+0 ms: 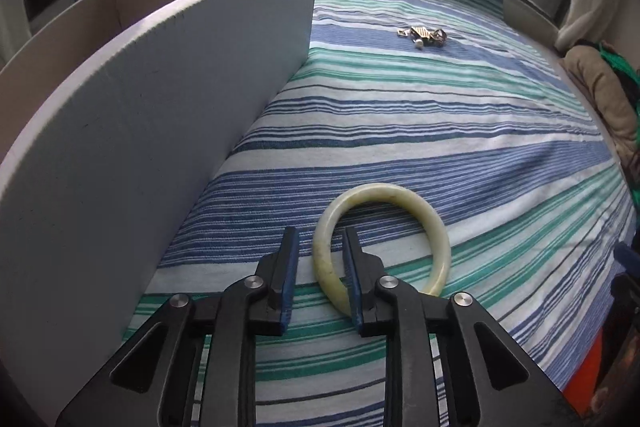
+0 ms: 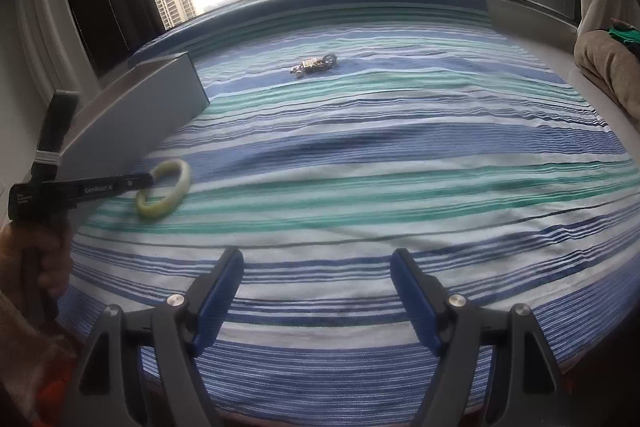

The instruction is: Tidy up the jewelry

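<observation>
Jade bangle point(image 1: 382, 239): flat on the striped bedsheet point(image 1: 460, 155), just right of the cardboard box point(image 1: 160, 131). Left gripper point(image 1: 320, 251): straddling the bangle's left arc, one finger outside the ring, one inside; gap slightly wider than the band, contact not confirmed, not yet clamped. Rim section between fingers point(image 1: 290, 259) running roughly along them. Right gripper point(image 2: 316, 279): spread wide, empty, well apart from the bangle. Small jewelry cluster point(image 1: 422, 35): far beyond the bangle.
</observation>
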Motion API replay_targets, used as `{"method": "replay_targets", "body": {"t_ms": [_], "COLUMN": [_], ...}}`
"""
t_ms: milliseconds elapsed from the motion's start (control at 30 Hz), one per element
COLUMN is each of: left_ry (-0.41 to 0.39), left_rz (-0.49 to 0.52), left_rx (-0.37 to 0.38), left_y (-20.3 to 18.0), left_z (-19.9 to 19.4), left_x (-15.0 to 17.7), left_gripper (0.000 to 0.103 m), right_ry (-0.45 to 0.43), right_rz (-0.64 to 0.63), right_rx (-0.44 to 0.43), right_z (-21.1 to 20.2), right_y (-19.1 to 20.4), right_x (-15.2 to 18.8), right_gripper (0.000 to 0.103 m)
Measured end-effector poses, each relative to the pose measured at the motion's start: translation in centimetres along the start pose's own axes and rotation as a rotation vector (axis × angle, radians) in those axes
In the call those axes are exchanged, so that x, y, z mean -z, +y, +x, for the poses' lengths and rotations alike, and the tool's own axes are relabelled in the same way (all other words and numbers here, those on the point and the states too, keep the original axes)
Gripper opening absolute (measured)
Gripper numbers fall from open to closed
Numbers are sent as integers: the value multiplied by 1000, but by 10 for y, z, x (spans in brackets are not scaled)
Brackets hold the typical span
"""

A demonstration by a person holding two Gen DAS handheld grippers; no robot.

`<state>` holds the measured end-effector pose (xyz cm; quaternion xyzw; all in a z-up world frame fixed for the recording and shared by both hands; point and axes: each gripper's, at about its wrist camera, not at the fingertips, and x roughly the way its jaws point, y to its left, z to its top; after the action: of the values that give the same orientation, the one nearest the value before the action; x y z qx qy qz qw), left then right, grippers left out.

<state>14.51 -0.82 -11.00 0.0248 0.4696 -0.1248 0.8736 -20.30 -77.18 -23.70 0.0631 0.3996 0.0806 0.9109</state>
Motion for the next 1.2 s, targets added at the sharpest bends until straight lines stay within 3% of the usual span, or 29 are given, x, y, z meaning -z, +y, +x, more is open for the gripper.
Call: {"method": "replay_targets", "body": {"t_ms": [33, 67, 233, 467, 600, 733, 867, 967, 1100, 1200], "left_ry": [-12, -21, -73, -61, -54, -53, -52, -53, -53, -53], "left_rz": [10, 21, 84, 76, 83, 82, 81, 81, 82, 82], "left_rx": [1, -2, -54, -61, -58, -58, -61, -61, -61, -61], "left_y": [-1, -3, -19, -17, -18, -18, -19, -18, -18, -18], "left_z": [0, 1, 4, 8, 10, 11, 11, 10, 11, 10], "left_x": [1, 3, 13, 11, 12, 12, 12, 12, 12, 12], "left_gripper": [55, 62, 83, 94, 99, 100, 100, 101, 101, 101], "right_ry": [0, 2, 11, 56, 109, 113, 107, 79, 107, 201], "right_rz": [6, 9, 21, 101, 77, 45, 16, 87, 236, 440], "right_rx": [-4, 3, 77, 37, 10, -18, -101, -151, -99, -199], "right_z": [-3, -5, -9, 11, 22, 20, 19, 33, 91, 154], "right_y": [-5, -10, -26, -19, -7, 1, -4, -31, -77, -102], "right_x": [-7, -12, -34, -19, -8, -17, -60, -114, -190, -224], "right_gripper": [77, 77, 77, 77, 77, 77, 77, 77, 77, 77]}}
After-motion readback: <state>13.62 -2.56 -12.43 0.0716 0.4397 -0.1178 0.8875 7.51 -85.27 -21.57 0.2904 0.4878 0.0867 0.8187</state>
